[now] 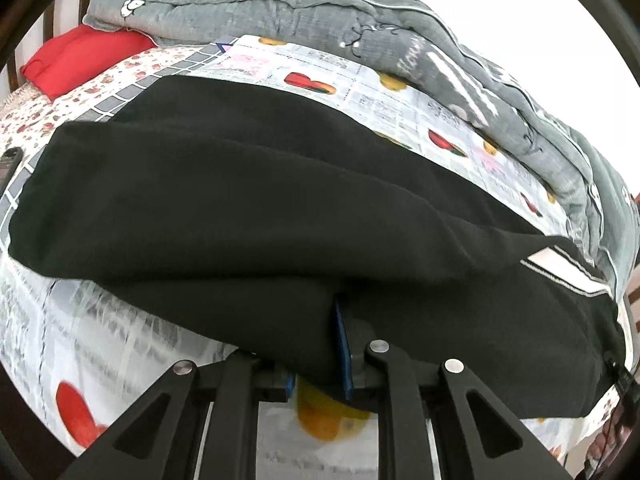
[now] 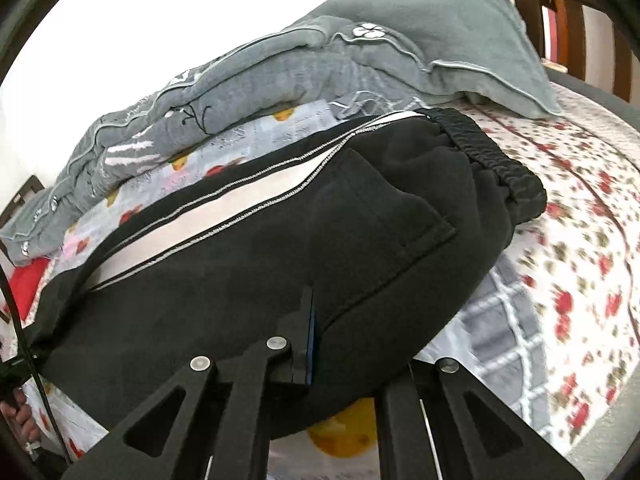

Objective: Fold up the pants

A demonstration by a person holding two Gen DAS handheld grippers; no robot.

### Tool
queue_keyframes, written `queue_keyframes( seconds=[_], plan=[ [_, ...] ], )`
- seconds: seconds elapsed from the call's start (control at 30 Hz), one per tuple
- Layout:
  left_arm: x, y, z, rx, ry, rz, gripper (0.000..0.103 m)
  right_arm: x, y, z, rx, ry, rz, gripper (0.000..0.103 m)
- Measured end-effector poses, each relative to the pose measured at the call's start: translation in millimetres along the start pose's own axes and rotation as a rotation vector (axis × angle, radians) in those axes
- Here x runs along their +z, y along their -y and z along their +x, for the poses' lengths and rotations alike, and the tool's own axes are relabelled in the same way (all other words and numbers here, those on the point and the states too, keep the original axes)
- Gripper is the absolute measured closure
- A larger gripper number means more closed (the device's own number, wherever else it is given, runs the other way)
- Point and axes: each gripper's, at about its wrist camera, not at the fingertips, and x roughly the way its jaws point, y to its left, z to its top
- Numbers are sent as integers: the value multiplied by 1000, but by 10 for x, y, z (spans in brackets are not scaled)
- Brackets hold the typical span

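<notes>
Black fleece pants (image 1: 224,200) with a white side stripe (image 2: 224,212) lie across a bed, one layer doubled over the other. In the left wrist view my left gripper (image 1: 320,352) is shut on the near edge of the pants, cloth bunched between its blue pads. The right wrist view shows the elastic waistband (image 2: 500,160) at the far right and a pocket seam below it. My right gripper (image 2: 320,344) is shut on the pants' near edge, lifted off the sheet; its right finger is hidden under the cloth.
A fruit-print sheet (image 1: 384,100) covers the bed, with a floral quilt (image 2: 580,240) beside it. A rolled grey blanket (image 1: 280,12) lies along the far side and a red pillow (image 1: 80,60) at far left. A wooden headboard (image 2: 560,20) stands behind.
</notes>
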Motion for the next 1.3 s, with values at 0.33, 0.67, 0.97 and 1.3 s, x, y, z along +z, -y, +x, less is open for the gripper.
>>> queue_keyframes(
  seconds=[0.33, 0.67, 0.97, 1.3],
  plan=[
    [-411, -191, -420, 34, 42, 97, 39, -318, 83, -249, -162, 2, -120, 59],
    [-423, -669, -782, 28, 137, 47, 41, -93, -57, -652, -170, 77, -110, 59],
    [-170, -1186, -806, 119, 188, -65, 45, -124, -739, -452, -59, 54, -187, 59],
    [35, -1471, -554, 137, 196, -116, 46, -199, -1161, -101, -33, -19, -223, 59]
  ],
)
